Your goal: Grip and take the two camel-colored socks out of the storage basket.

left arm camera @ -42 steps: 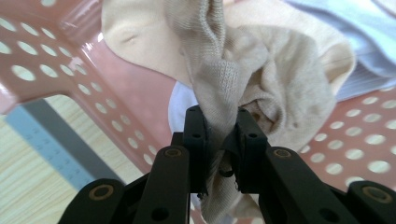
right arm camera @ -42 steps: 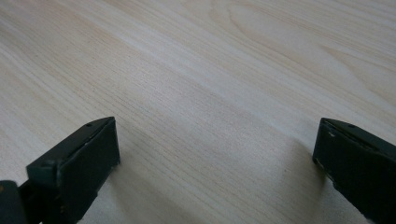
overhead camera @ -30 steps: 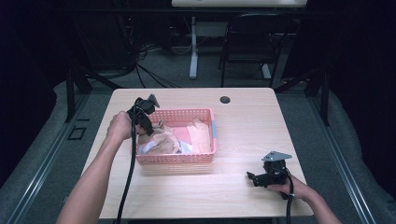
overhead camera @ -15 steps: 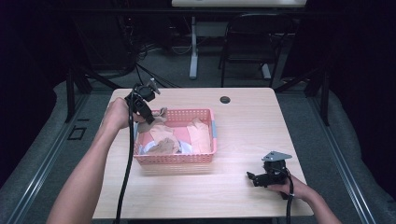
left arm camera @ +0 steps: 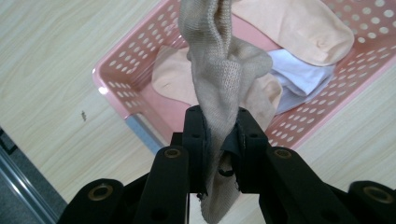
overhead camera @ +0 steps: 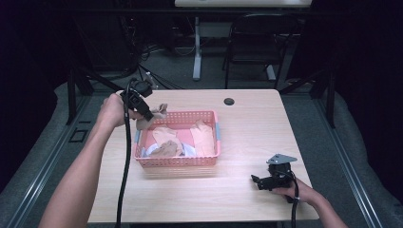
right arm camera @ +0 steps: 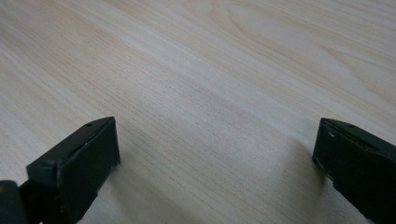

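Observation:
My left gripper (overhead camera: 148, 115) (left arm camera: 220, 127) is shut on a tan mesh sock (left arm camera: 219, 70) (overhead camera: 153, 115) and holds it up over the left end of the pink basket (overhead camera: 177, 161) (left arm camera: 116, 88). The sock hangs down from the jaws. Several more socks lie in the basket, peach ones (overhead camera: 202, 135) (left arm camera: 299, 28), a tan one (overhead camera: 166, 149) and a white one (left arm camera: 303, 77). My right gripper (overhead camera: 256, 181) (right arm camera: 215, 154) rests on the table near the front right, its jaws wide open over bare wood with nothing between them.
The light wooden table (overhead camera: 247, 123) has a small black grommet hole (overhead camera: 229, 101) near its far edge. A chair (overhead camera: 252, 42) and desk legs stand on the floor beyond. The left gripper's cable (overhead camera: 126, 161) hangs along the left forearm.
My left gripper has risen out of the basket with the tan sock in it and shifted toward the far left corner. The right gripper has stayed put.

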Motion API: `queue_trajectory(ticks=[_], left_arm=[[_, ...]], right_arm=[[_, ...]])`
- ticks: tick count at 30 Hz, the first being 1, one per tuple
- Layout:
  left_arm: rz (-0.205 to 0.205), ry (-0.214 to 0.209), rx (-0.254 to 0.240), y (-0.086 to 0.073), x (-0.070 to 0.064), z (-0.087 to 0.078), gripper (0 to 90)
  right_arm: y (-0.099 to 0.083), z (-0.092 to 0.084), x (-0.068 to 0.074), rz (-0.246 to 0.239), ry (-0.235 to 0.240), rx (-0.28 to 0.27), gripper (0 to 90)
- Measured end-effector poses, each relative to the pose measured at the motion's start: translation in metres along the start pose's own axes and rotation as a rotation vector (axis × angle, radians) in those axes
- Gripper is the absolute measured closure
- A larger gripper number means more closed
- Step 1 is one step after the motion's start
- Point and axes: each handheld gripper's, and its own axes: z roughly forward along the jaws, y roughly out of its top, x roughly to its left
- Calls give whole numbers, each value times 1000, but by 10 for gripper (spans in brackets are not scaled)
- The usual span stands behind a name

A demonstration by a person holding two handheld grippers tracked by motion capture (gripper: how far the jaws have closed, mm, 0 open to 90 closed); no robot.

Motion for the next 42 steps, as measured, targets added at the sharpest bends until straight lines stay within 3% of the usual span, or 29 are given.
queue_trajectory(ticks=[12,23,30,37,42], left_arm=[[-75,37,-11,-30,30,-18,771],[-169,46,-39,-78,60,-29,771],[-195,55,-73,-96,66,-33,772],[-244,91,-66,-114,76,-25,771],[-261,75,-61,-122,79,-13,771]], right_arm=[[0,0,0,0,0,-3,0],[0,0,0,2,0,3,0],[0,0,0,-2,-1,-3,0],[0,0,0,3,-1,2,0],[0,0,1,8,-6,-4,0]])
